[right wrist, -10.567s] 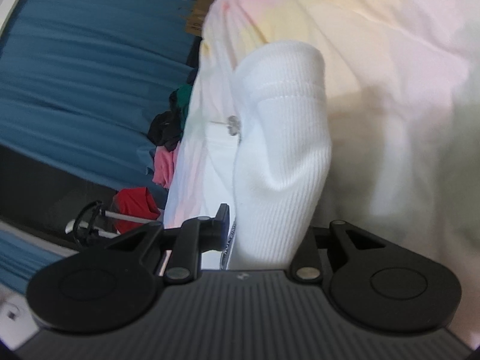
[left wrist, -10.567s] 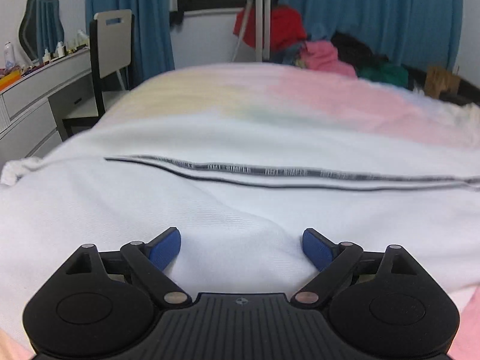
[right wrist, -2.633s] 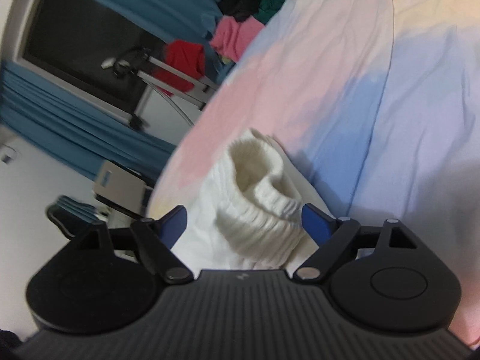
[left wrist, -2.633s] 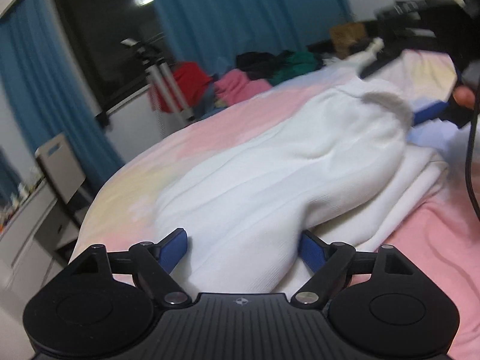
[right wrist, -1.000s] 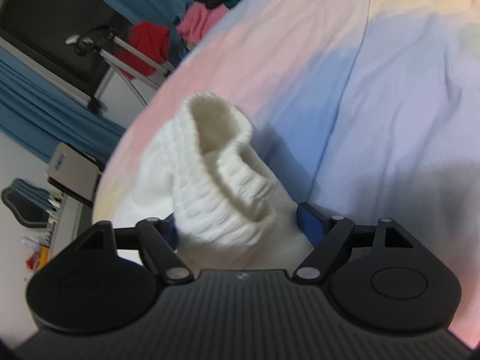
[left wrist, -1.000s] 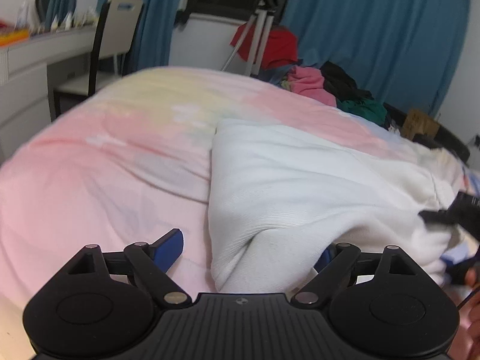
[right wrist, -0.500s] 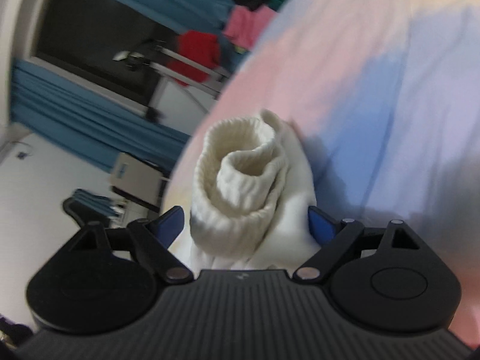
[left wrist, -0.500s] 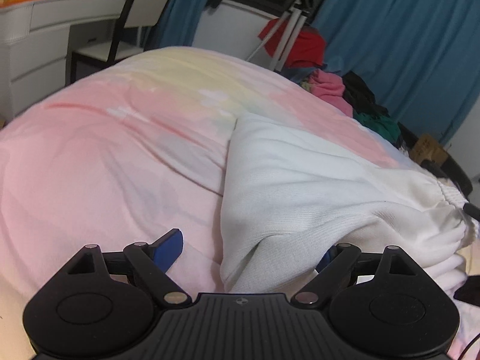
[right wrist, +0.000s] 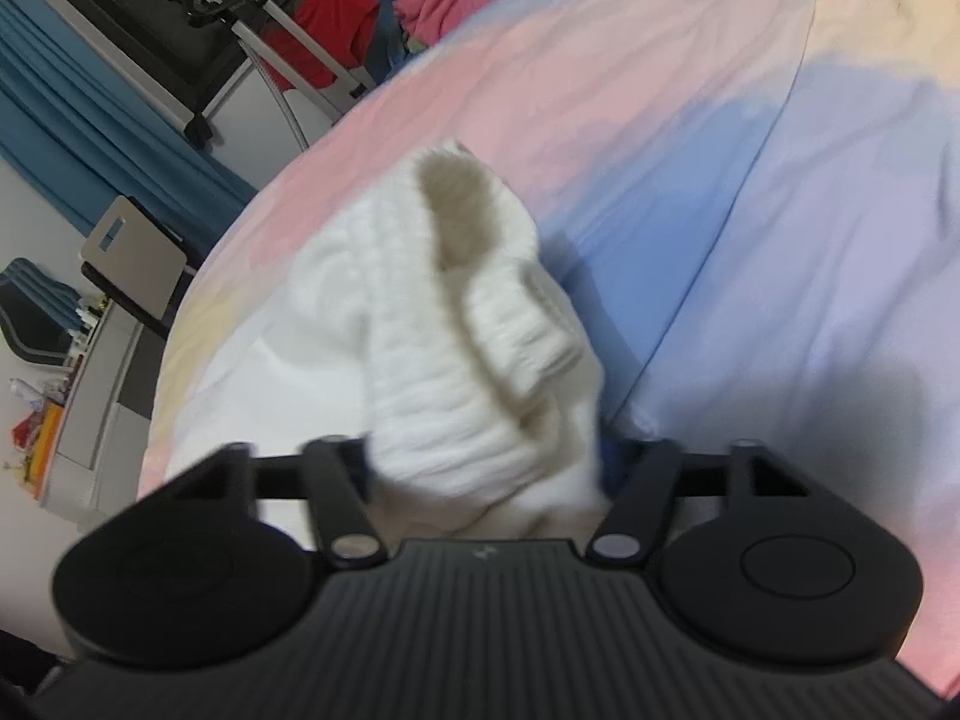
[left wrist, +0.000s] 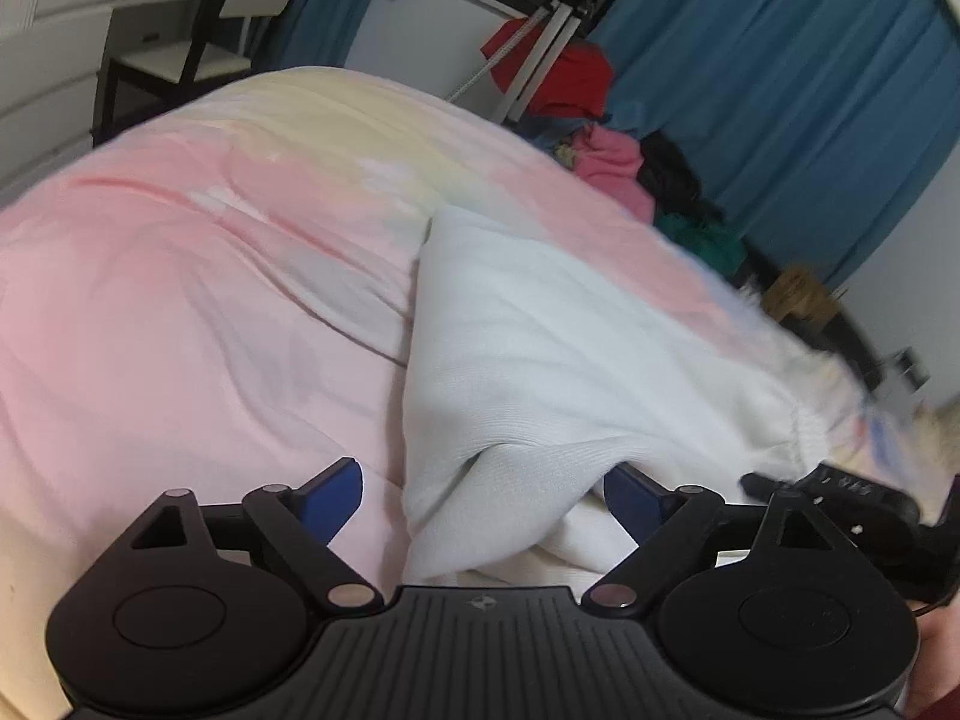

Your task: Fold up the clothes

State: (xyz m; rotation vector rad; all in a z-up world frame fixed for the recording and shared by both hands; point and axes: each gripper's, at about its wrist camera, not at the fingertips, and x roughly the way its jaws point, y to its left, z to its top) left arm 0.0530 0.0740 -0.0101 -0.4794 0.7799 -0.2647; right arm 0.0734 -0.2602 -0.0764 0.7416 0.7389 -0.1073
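White sweater (left wrist: 540, 348) lies folded on your bed (left wrist: 180, 312), over the pink part of the cover. Left of the sweater's near corner sits one blue pad of your left tool (left wrist: 480, 495), spread wide, with that corner bunched between the pads and touching neither firmly. Right of the sweater's body, your right tool (right wrist: 486, 468) is closed narrowly on the ribbed cuff (right wrist: 480, 324), which stands up from the pads. Blue bedcover lies further right.
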